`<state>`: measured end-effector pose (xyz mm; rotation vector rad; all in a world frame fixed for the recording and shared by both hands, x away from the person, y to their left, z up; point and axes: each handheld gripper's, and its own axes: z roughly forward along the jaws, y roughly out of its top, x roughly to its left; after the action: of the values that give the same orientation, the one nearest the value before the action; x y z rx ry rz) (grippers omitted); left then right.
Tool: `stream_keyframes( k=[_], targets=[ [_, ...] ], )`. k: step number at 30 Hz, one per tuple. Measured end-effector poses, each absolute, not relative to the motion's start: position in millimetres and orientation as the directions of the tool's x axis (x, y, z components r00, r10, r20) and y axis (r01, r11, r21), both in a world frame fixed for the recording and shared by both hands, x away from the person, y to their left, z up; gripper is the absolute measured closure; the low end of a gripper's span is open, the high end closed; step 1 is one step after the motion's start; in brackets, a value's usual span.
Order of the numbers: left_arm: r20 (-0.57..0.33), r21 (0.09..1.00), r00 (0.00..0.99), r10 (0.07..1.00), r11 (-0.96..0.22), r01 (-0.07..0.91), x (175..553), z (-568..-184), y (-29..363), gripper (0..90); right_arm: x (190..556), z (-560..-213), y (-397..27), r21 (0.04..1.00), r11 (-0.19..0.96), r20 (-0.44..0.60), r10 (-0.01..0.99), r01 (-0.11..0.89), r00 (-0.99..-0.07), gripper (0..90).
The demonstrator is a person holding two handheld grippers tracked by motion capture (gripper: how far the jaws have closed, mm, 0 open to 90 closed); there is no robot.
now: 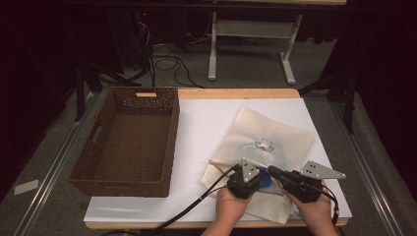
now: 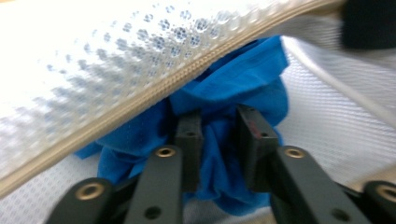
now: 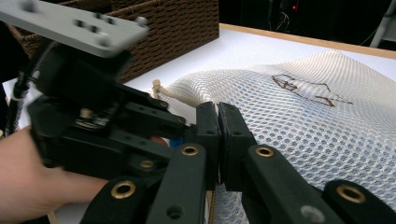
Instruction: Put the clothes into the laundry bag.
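two tools at work: both sit at the near edge of the mesh bag (image 1: 268,142), on the white table (image 1: 206,123).
basket (image 1: 128,140): left of the mesh bag, well apart from it, empty; no part in this step.
left gripper (image 2: 218,135): at the mouth of the mesh bag, its jaws partly open with the blue cloth (image 2: 233,93) bunched between them; the pads look loose on it rather than clamped.
blue cloth: half inside the mesh bag, under the zipper edge (image 2: 154,91), which lies across its top.
right gripper (image 3: 218,135): jaws pressed together on the upper layer of the mesh bag, lifting it off the lower layer.
doing it well: i judge the right gripper should keep the mouth raised while the left gripper nudges the cloth deeper, clear of the zipper edge.
risk: cloth catching in the zipper teeth.
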<state>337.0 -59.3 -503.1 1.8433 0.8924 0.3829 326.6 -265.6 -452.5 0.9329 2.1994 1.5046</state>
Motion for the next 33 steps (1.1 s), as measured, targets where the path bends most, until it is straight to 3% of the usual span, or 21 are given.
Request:
stream_keyframes(
  k=[3, 8, 22, 33],
  targets=[
    [-0.119, 0.896, 0.688, 0.715, -0.221, 0.385, 329, -501, -53, 57.8, 326, -452, -265, 0.913, 0.237, 0.095, 0.668, 0.333, -0.738, 89.4],
    [-0.133, 0.910, 0.689, 0.713, -0.187, 0.369, 317, -499, -39, 52.3, 326, -452, -265, 0.913, 0.237, 0.095, 0.669, 0.332, -0.737, 89.3],
    [-0.097, 0.884, 0.655, 0.750, -0.238, 0.403, 314, -511, -7, 46.7, 325, -452, -267, 0.914, 0.231, 0.100, 0.668, 0.333, -0.737, 89.3],
    [-0.138, 0.836, 0.656, 0.742, -0.268, 0.479, 328, -517, -17, 44.1, 325, -452, -267, 0.915, 0.232, 0.099, 0.666, 0.331, -0.739, 89.3]
  ],
)
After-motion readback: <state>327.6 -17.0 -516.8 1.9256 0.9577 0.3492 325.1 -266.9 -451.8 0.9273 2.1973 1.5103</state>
